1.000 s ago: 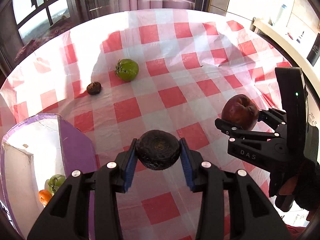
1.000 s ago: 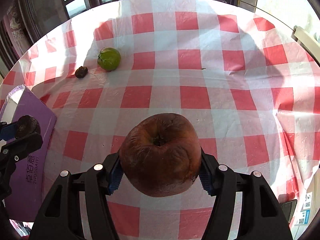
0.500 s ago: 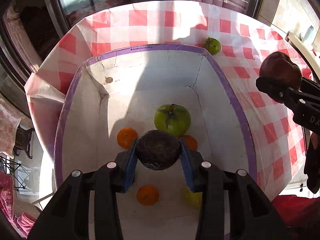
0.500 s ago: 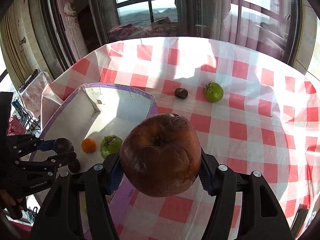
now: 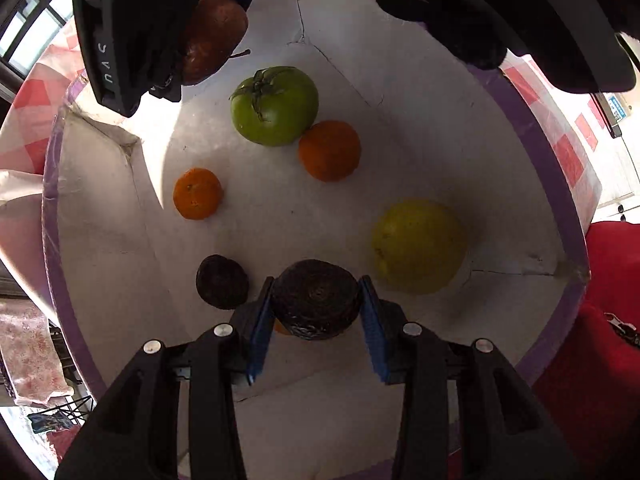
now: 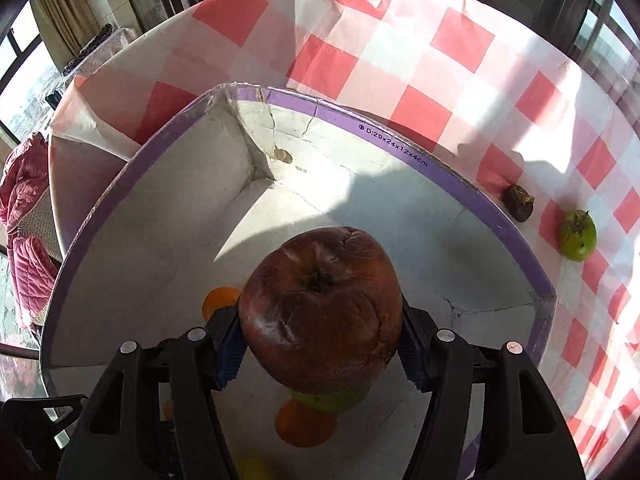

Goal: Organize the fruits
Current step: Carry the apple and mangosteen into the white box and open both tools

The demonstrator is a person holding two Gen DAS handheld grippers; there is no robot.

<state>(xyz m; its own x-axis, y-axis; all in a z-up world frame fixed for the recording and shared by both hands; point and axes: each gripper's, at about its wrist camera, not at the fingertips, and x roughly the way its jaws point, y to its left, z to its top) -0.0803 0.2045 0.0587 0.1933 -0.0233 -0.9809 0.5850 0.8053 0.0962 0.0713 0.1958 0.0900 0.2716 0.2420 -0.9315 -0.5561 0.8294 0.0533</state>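
While the left claw (image 5: 316, 308) clamps a dark wrinkled fruit (image 5: 315, 305) and the right claw (image 6: 320, 346) a shrivelled brown apple (image 6: 320, 308) above the purple-rimmed box (image 5: 536, 136), already holding six fruits, a green tomato (image 6: 577, 235) and small dark fruit (image 6: 519, 203) remain on the desk (image 6: 400, 40).

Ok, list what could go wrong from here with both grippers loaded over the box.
1. The right gripper holds the wrinkled brown apple above the green tomato and an orange; dropped, it could bruise them or split.
2. The left gripper holds a dark shrivelled fruit beside the yellow fruit; released, it might roll into it.
3. Both grippers crowd the purple-rimmed box and could collide.
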